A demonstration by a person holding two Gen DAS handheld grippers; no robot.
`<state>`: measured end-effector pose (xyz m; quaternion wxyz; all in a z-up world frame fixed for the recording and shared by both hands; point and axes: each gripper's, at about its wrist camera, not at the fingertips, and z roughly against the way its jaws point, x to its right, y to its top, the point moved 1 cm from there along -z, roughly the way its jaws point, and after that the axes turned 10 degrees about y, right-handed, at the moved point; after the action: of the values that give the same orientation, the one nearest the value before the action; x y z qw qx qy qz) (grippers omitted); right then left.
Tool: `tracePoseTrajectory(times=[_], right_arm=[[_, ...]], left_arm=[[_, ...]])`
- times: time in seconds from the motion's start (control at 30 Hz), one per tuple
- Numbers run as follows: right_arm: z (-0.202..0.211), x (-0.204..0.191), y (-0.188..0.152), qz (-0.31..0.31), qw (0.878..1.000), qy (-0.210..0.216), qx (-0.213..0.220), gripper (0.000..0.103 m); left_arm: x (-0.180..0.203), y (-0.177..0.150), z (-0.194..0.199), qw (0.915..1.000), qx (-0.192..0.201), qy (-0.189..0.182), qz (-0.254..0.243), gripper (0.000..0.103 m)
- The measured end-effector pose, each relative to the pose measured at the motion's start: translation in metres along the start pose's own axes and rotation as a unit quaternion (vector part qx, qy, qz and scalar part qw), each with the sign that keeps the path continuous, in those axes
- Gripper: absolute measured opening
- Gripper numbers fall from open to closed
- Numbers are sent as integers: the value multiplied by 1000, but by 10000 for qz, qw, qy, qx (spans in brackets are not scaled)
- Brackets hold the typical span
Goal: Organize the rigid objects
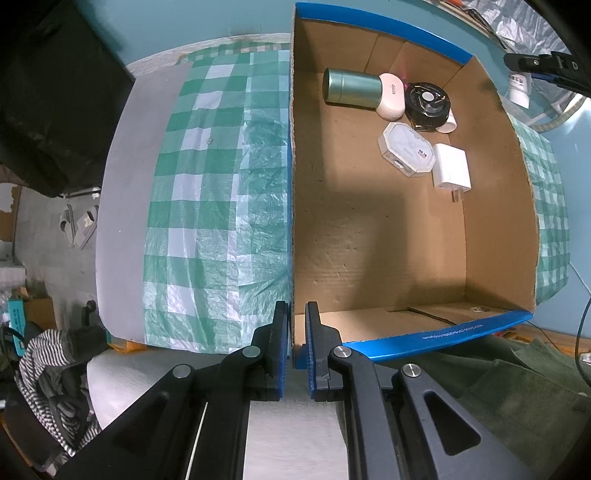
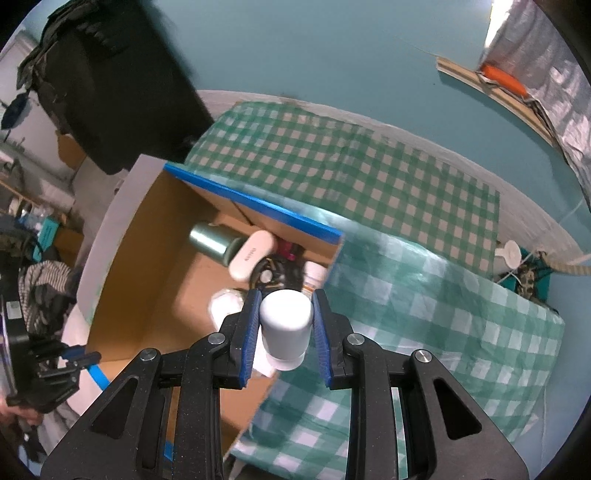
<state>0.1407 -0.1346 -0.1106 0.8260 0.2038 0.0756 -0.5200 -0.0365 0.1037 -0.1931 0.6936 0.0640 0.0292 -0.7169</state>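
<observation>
A cardboard box with blue rims [image 1: 373, 26] stands on a green checked tablecloth [image 1: 207, 206]. Inside lie a green metal can [image 1: 351, 88], a pink-white case [image 1: 391, 96], a black round fan [image 1: 427, 101], a white octagonal box [image 1: 405, 147] and a white charger plug [image 1: 452, 168]. My left gripper [image 1: 296, 325] is shut on the box's near corner wall. My right gripper [image 2: 285, 325] is shut on a white bottle [image 2: 285, 325], held above the box's right wall [image 2: 255, 201]. The right gripper and the bottle [image 1: 519, 88] also show at the left wrist view's top right.
A black bag [image 1: 55, 92] hangs at the left. Slippers [image 1: 79, 225] lie on the floor. Striped cloth [image 1: 48, 369] and a green garment [image 1: 498, 380] lie near me. A white lidded container [image 2: 508, 256] stands at the tablecloth's far right edge.
</observation>
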Motion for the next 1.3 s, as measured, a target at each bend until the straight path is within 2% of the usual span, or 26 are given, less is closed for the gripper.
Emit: tracePoseTrajectory(times=[0.33, 0.67, 0.73, 0.77, 0.9, 1.1, 1.3], right_arm=[[-37, -12, -2, 163, 9989, 6, -451, 26], [-44, -13, -6, 137, 9979, 38, -639, 27], [-42, -13, -6, 122, 9979, 5, -642, 32], [-40, -13, -6, 118, 9979, -32, -637, 38], [-28, -13, -8, 96, 9983, -94, -559, 48], [0, -13, -10, -89, 9994, -108, -301, 59], [34, -9, -14, -334, 9991, -256, 15, 65]], left_arm=[[-1, 0, 0, 10000, 1, -7, 21, 8], [-1, 0, 0, 10000, 2, 1, 7, 8], [-1, 0, 0, 10000, 4, 6, 1, 8], [-1, 0, 0, 10000, 7, 13, -5, 8], [0, 2, 1, 10000, 17, 25, -9, 8], [1, 9, 11, 9999, 121, 93, -41, 8], [0, 21, 32, 9993, 350, 129, -10, 9]])
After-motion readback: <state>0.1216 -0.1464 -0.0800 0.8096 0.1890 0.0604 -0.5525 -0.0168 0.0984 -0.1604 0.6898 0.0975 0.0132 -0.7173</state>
